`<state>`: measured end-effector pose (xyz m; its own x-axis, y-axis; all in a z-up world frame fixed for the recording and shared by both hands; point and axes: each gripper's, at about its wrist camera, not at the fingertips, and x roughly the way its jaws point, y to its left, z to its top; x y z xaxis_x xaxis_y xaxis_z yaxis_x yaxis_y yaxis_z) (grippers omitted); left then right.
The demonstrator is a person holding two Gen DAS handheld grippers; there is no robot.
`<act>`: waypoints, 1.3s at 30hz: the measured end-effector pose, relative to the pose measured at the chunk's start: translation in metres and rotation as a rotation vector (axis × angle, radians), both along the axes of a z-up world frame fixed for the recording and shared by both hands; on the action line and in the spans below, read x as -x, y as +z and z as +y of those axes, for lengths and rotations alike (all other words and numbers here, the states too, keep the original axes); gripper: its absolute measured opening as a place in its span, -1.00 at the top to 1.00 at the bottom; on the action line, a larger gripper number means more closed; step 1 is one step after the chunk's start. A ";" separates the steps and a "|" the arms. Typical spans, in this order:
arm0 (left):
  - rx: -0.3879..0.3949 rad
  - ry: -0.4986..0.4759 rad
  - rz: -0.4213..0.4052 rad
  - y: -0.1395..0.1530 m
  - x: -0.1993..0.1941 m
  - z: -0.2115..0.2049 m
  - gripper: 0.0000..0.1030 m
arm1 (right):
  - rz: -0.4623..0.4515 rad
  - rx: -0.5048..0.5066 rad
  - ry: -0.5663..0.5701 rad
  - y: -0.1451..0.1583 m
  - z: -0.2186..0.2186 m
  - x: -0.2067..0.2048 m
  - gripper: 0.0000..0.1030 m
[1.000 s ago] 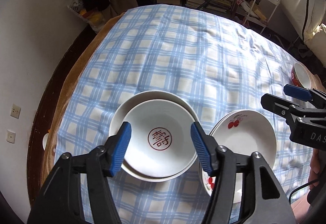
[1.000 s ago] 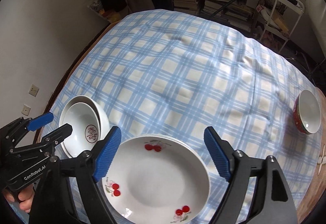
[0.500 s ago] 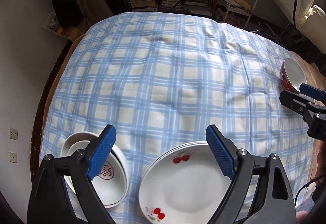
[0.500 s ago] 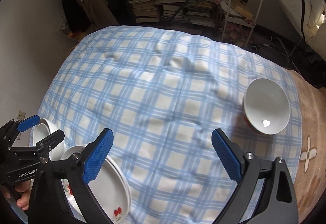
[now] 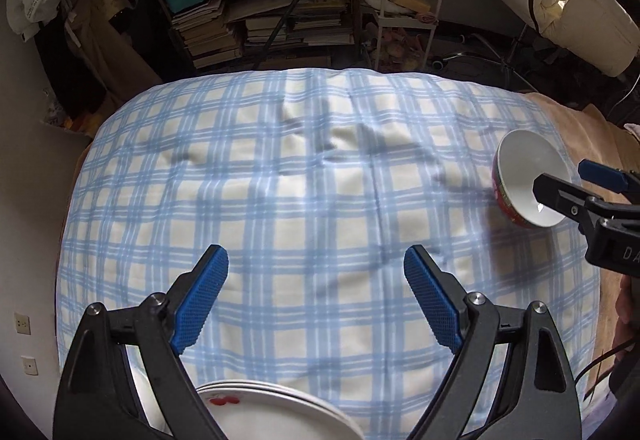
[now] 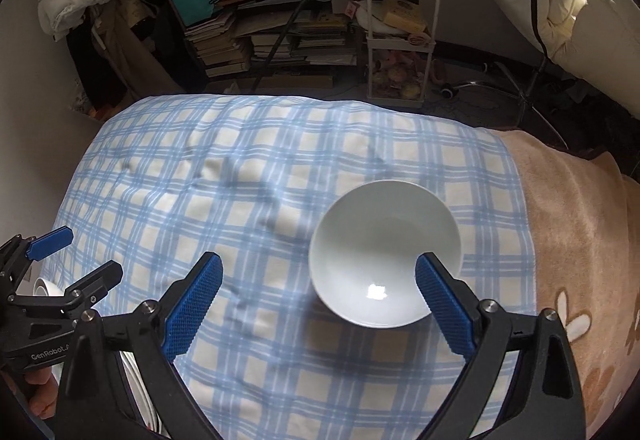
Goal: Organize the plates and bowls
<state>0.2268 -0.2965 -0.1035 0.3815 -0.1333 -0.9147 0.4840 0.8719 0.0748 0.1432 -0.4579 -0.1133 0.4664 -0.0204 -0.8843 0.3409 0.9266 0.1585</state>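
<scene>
Right wrist view: the bowl (image 6: 384,252) sits upright on the blue checked cloth (image 6: 248,208), white inside, close to the cloth's edge by the tan blanket (image 6: 580,224).
Right gripper (image 6: 318,304): spread wide, holding nothing; one blue pad overlaps the bowl's rim in the picture, the other is over bare cloth beside the bowl.
Left wrist view: the same bowl (image 5: 528,180) shows a red outer wall.
Left gripper (image 5: 316,298): spread wide, empty, over bare cloth well apart from the bowl.
Plates (image 5: 280,416): a white stack with a cherry print, far across the cloth from the bowl, partly hidden beneath the left gripper.
Behind the bowl: shelves of books (image 6: 256,32) and a white cart (image 6: 400,24).
</scene>
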 end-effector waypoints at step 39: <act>0.072 -0.188 0.254 -0.082 0.004 -0.165 0.80 | 0.153 -0.130 -0.098 -0.067 -0.082 0.009 0.65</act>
<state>0.2230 -0.4618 -0.1854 0.1044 -0.2473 -0.9633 0.6325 0.7640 -0.1276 0.1342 -0.5404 -0.1802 0.3276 0.0597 -0.9429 0.4577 0.8630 0.2137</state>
